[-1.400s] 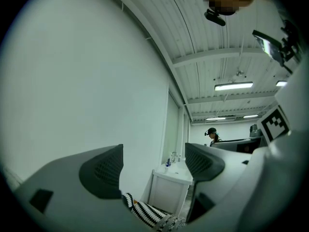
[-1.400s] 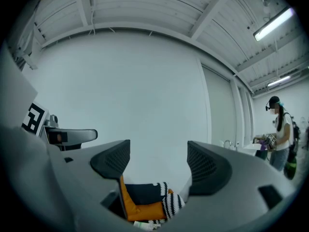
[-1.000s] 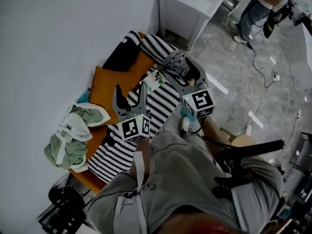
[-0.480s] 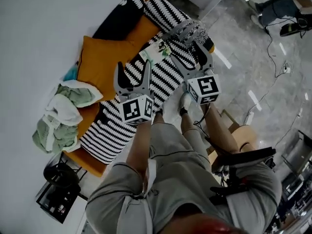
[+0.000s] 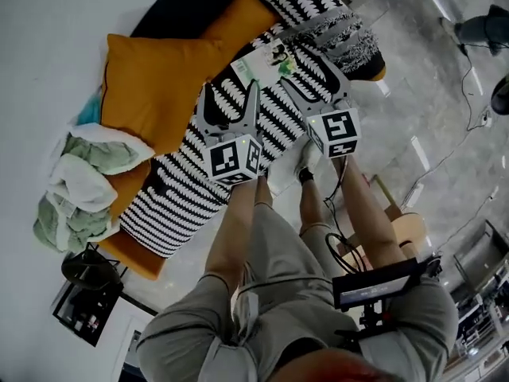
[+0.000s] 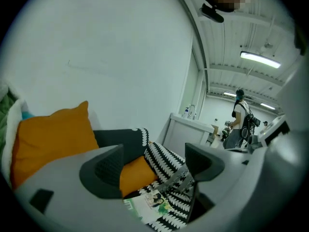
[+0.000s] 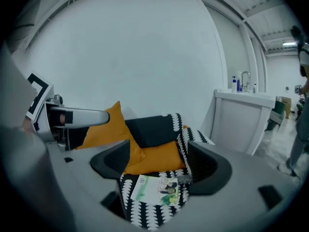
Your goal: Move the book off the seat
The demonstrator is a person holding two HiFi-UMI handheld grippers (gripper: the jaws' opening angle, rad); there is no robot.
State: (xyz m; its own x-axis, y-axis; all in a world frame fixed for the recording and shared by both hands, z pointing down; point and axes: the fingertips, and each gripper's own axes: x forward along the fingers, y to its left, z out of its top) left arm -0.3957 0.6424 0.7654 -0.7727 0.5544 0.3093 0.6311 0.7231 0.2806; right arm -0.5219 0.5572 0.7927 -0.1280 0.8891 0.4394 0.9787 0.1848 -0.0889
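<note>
The book [image 5: 266, 60], thin with a white and green cover, lies flat on the black-and-white patterned throw [image 5: 191, 189] that covers the sofa seat. My left gripper [image 5: 229, 103] hangs just short of the book with its jaws open and nothing between them. My right gripper [image 5: 315, 84] is beside the book's right end, also open and empty. In the left gripper view the book [image 6: 152, 204] shows low between the jaws of the left gripper [image 6: 154, 167]. In the right gripper view the book [image 7: 157, 188] lies just beyond the right gripper [image 7: 159, 166].
Orange cushions [image 5: 155, 86] lean against the sofa back. A heap of green and white cloth [image 5: 79, 189] fills the sofa's left end. A black stand [image 5: 83, 293] sits on the floor beside it. A white counter [image 7: 241, 115] stands to the right, with a person [image 6: 239, 117] beyond.
Both grippers have come down and forward toward the sofa seat. The book now lies right at their jaw tips. Both pairs of jaws have stayed open.
</note>
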